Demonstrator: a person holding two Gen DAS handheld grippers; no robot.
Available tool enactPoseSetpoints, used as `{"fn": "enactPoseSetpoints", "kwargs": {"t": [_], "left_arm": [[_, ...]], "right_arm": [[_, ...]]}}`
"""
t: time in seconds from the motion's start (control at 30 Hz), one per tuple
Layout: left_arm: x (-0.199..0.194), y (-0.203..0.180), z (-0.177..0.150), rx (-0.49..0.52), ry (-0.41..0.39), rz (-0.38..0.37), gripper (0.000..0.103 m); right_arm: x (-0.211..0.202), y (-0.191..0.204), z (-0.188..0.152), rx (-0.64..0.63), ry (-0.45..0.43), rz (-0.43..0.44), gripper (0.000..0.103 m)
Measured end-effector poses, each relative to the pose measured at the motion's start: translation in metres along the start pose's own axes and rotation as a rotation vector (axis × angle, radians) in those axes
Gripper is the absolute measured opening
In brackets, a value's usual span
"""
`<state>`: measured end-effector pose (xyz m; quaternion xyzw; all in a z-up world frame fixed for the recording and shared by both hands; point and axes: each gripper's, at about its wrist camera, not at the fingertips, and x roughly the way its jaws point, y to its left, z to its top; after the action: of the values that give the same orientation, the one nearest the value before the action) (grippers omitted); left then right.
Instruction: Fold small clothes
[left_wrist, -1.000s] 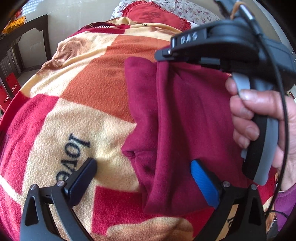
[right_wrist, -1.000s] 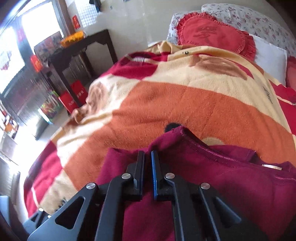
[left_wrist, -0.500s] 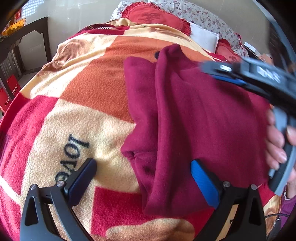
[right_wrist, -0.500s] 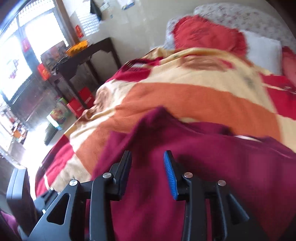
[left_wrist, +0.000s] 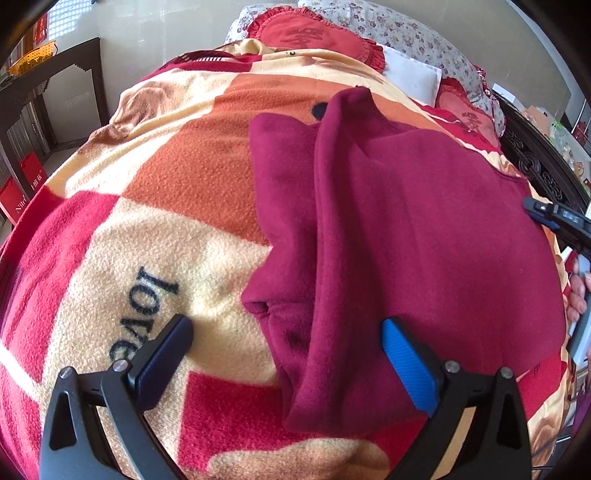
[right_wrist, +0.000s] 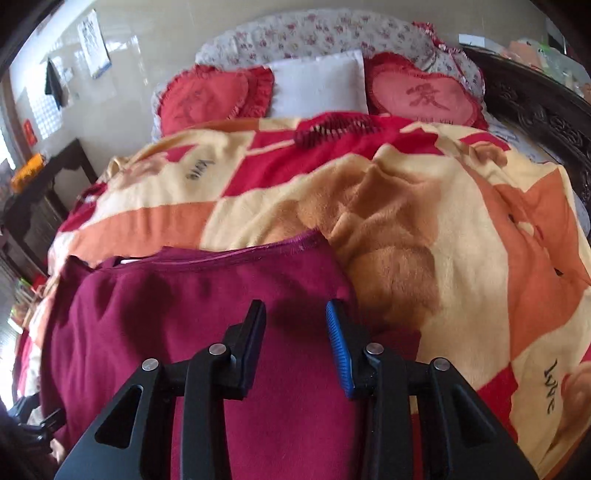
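A maroon fleece garment (left_wrist: 406, 221) lies partly folded on the bed, one side laid over as a flap with a lengthwise fold edge. My left gripper (left_wrist: 286, 343) is wide open and empty, hovering over its near left edge. The garment also shows in the right wrist view (right_wrist: 207, 306). My right gripper (right_wrist: 295, 325) is open and empty above the garment's right part. Its tip also shows at the right edge of the left wrist view (left_wrist: 554, 218).
A checked red, orange and cream blanket (left_wrist: 147, 221) covers the bed. Red heart cushions (right_wrist: 421, 96) and a white pillow (right_wrist: 317, 88) lie at the head. A dark table (left_wrist: 44, 81) stands left of the bed, a carved dark frame (right_wrist: 535, 110) on the right.
My right gripper opened, let go of the garment's far edge, and drew back to the right side. The folded flap now lies flat. My left gripper stayed still.
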<state>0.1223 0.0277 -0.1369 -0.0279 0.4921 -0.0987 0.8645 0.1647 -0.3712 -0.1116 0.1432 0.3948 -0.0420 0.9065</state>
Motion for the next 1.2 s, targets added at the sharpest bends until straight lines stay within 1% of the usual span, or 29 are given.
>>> {"fn": "enactPoseSetpoints", "kwargs": {"t": [0.13,0.2,0.27,0.33,0.37,0.4,0.5,0.6,0.67,0.73,0.8,0.9,1.0,1.1,1.13,1.2], "left_arm": [[0.000,-0.001,-0.001,0.004,-0.005,0.016,0.103],[0.000,-0.002,-0.002,0.006,-0.008,0.019,0.103],[0.000,-0.001,-0.002,0.005,-0.010,0.020,0.103],[0.000,-0.002,-0.002,0.007,-0.011,0.023,0.103],[0.000,-0.002,-0.002,0.008,-0.012,0.024,0.103],[0.000,-0.002,-0.003,0.008,-0.013,0.026,0.103],[-0.001,-0.002,-0.003,0.006,-0.014,0.028,0.103],[-0.006,-0.002,-0.002,-0.008,-0.016,0.030,0.103],[-0.013,0.001,-0.002,-0.034,-0.013,0.023,0.102],[-0.021,0.003,0.000,-0.064,-0.021,0.014,0.101],[-0.032,0.004,0.002,-0.078,-0.050,0.011,0.101],[-0.047,0.000,0.005,-0.068,-0.084,-0.002,0.101],[-0.051,-0.009,0.008,-0.043,-0.094,-0.009,0.101],[-0.044,-0.018,0.010,-0.015,-0.082,0.006,0.101],[-0.039,-0.020,0.010,-0.013,-0.073,0.013,0.101],[-0.023,-0.020,0.009,-0.023,-0.025,0.056,0.101]], "right_arm": [[-0.036,0.011,-0.025,0.003,-0.059,0.053,0.018],[-0.043,0.016,-0.039,-0.006,-0.062,0.060,0.018],[-0.044,0.022,-0.054,-0.046,-0.059,0.034,0.018],[-0.032,0.022,-0.065,-0.091,-0.015,-0.014,0.018],[-0.024,0.020,-0.069,-0.098,-0.001,-0.023,0.018],[-0.020,0.018,-0.070,-0.101,-0.004,-0.024,0.018],[-0.026,0.020,-0.070,-0.087,-0.019,-0.028,0.018],[-0.039,0.021,-0.071,-0.043,-0.012,0.027,0.018],[-0.052,0.025,-0.075,-0.049,-0.015,0.040,0.018],[-0.062,0.029,-0.082,-0.069,-0.019,0.032,0.018],[-0.070,0.031,-0.088,-0.077,-0.025,0.037,0.018],[-0.082,0.027,-0.094,-0.070,-0.043,0.019,0.018],[-0.086,0.017,-0.097,-0.031,-0.052,0.002,0.018],[-0.076,0.004,-0.100,0.017,-0.006,-0.034,0.018],[-0.072,-0.002,-0.103,0.040,0.010,-0.019,0.018],[-0.065,-0.010,-0.108,0.063,0.033,0.004,0.018]]}}
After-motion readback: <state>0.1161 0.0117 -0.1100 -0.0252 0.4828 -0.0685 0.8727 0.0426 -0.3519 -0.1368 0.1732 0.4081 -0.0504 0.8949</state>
